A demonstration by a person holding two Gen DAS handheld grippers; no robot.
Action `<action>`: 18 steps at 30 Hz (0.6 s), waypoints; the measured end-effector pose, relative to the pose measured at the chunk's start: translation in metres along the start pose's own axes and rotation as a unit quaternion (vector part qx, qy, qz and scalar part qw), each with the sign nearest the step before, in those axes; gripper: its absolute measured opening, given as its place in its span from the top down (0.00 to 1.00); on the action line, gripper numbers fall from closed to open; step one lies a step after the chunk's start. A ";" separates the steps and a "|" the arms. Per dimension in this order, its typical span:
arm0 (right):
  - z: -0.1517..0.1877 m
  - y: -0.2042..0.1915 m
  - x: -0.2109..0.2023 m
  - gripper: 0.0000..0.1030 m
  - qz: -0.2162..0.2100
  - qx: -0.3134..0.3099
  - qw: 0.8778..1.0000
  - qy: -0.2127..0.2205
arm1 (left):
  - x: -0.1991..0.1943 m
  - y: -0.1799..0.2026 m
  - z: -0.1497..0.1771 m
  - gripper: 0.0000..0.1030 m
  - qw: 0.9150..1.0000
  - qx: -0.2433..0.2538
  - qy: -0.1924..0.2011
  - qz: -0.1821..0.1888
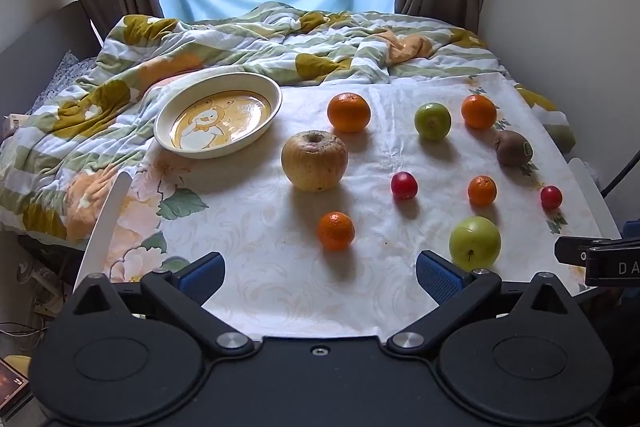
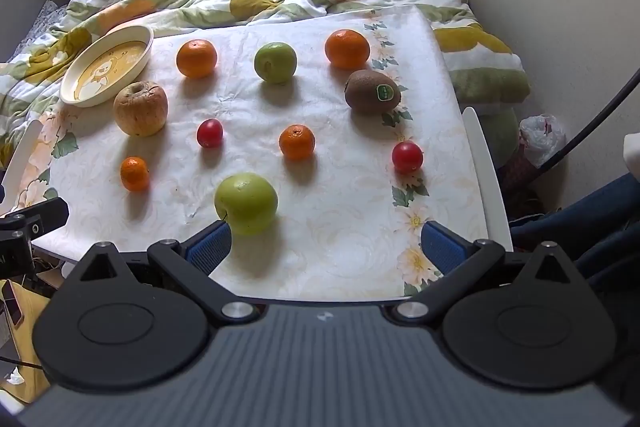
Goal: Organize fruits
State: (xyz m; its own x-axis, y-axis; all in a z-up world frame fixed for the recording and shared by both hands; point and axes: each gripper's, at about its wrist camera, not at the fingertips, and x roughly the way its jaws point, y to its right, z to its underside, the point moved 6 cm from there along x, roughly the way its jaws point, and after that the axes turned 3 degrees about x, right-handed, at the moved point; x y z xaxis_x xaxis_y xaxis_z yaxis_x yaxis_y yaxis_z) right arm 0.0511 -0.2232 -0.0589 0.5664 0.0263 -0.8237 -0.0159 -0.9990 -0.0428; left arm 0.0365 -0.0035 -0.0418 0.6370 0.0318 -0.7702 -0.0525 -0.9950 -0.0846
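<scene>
Both the left gripper point(image 1: 320, 277) and right gripper point(image 2: 326, 245) are being held wide, with nothing gripped. Fruits are being left scattered on the table point(image 1: 280, 291); the plate point(image 1: 218, 115) is sitting far-left, seemingly bare.

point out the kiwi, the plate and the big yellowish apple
kiwi point(image 2: 372, 91), right wrist view, brown skin left of its sticker
plate point(image 1: 256, 83), left wrist view, far cream rim
big yellowish apple point(image 1: 315, 163), left wrist view, front of its skin

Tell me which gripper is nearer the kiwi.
Right. The right gripper hovers open at the table's near edge, the kiwi ahead of it. The left gripper sits further left, kiwi far off to its right.
</scene>
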 end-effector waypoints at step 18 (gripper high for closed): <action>0.002 -0.002 -0.003 0.00 0.000 -0.002 1.000 0.001 | -0.003 -0.001 0.001 0.00 1.000 -0.004 0.001 0.000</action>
State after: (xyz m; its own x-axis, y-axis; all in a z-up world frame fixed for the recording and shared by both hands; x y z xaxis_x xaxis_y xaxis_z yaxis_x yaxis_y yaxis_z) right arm 0.0475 -0.2210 -0.0576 0.5684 0.0269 -0.8223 -0.0127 -0.9991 -0.0415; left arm 0.0339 -0.0026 -0.0402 0.6389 0.0310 -0.7687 -0.0461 -0.9959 -0.0784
